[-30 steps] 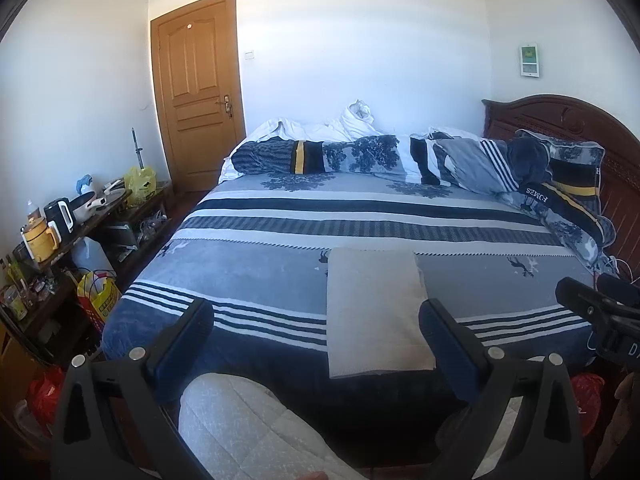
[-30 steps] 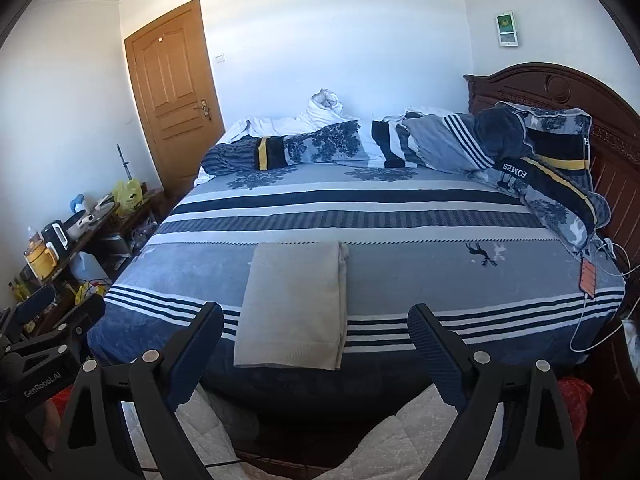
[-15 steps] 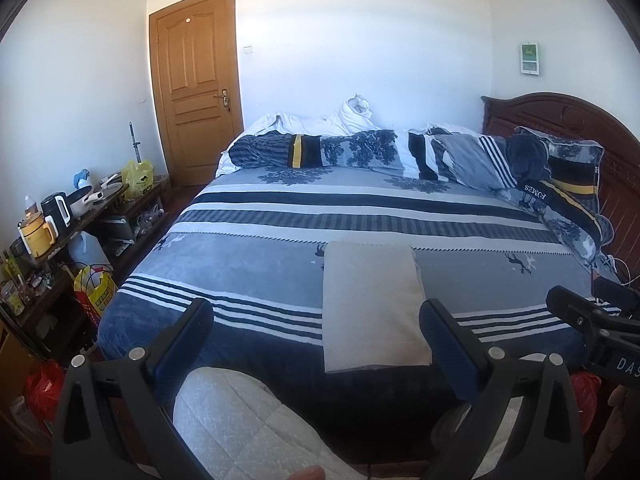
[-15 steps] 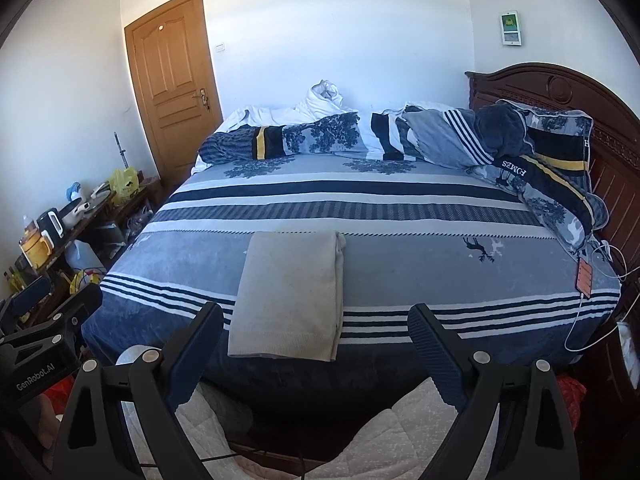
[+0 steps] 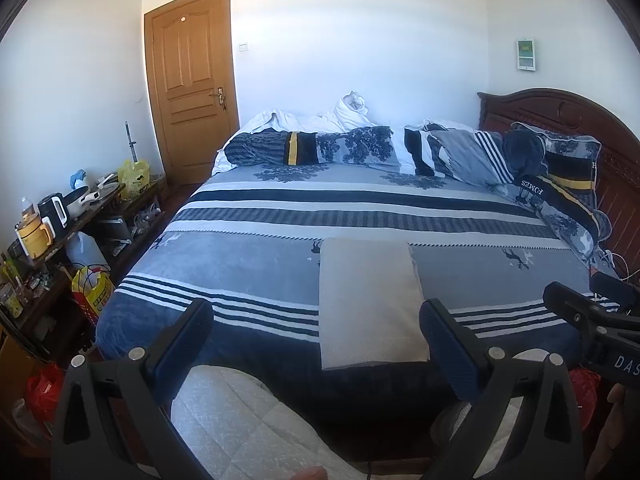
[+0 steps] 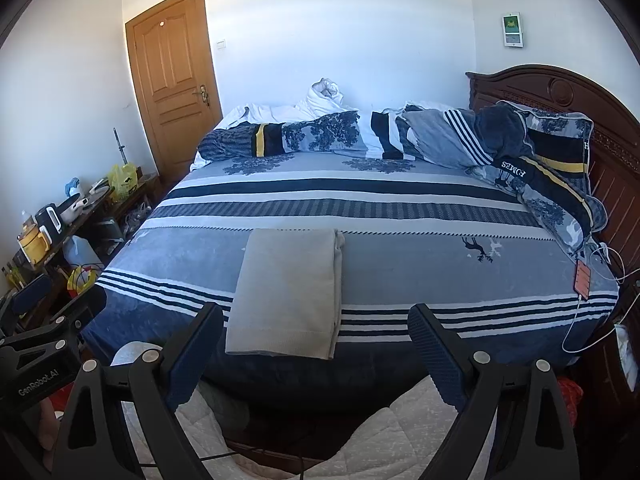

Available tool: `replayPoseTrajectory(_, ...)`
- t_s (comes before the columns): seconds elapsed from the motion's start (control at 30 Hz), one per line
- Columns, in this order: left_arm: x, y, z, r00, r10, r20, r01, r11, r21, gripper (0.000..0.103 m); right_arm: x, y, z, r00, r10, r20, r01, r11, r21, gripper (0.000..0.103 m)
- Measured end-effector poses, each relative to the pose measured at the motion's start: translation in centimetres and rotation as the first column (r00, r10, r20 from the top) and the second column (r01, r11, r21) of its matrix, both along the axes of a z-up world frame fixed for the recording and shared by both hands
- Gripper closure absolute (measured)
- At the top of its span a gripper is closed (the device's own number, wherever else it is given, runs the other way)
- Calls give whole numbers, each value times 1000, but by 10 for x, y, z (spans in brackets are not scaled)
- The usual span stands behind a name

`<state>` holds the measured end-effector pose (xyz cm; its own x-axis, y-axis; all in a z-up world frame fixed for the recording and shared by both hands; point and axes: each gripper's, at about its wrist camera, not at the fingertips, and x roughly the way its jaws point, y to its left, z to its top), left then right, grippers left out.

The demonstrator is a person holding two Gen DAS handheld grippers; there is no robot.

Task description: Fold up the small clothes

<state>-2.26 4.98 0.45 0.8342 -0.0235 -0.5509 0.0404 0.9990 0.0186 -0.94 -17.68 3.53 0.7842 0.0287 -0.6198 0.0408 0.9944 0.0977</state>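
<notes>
A beige garment [image 5: 370,300] lies folded into a flat rectangle near the front edge of the striped bed [image 5: 248,264]; it also shows in the right wrist view [image 6: 290,292]. My left gripper [image 5: 316,328] is open and empty, held back from the bed's front edge, below and in front of the garment. My right gripper [image 6: 316,330] is open and empty, also back from the bed edge. The right gripper shows at the right of the left wrist view [image 5: 592,320], and the left gripper shows at the left of the right wrist view [image 6: 48,320].
Rumpled bedding and pillows [image 6: 400,136] lie along the far side and the wooden headboard [image 6: 560,92] at right. A cluttered low shelf [image 5: 60,220] stands at left by the door [image 5: 192,84]. An orange phone on a cable [image 6: 583,285] lies at the bed's right edge.
Both grippers have risen and drawn back slightly, so the bed and the folded garment sit a little lower and farther in view. The garment has not moved.
</notes>
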Motion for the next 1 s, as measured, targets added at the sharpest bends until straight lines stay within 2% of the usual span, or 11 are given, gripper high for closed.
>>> replayPoseTrajectory(1.0,4,2,-1,1000,-2,-3,2,1000,0,0,4,-5,-3,1000,6,-7,-6,1000,-2,7)
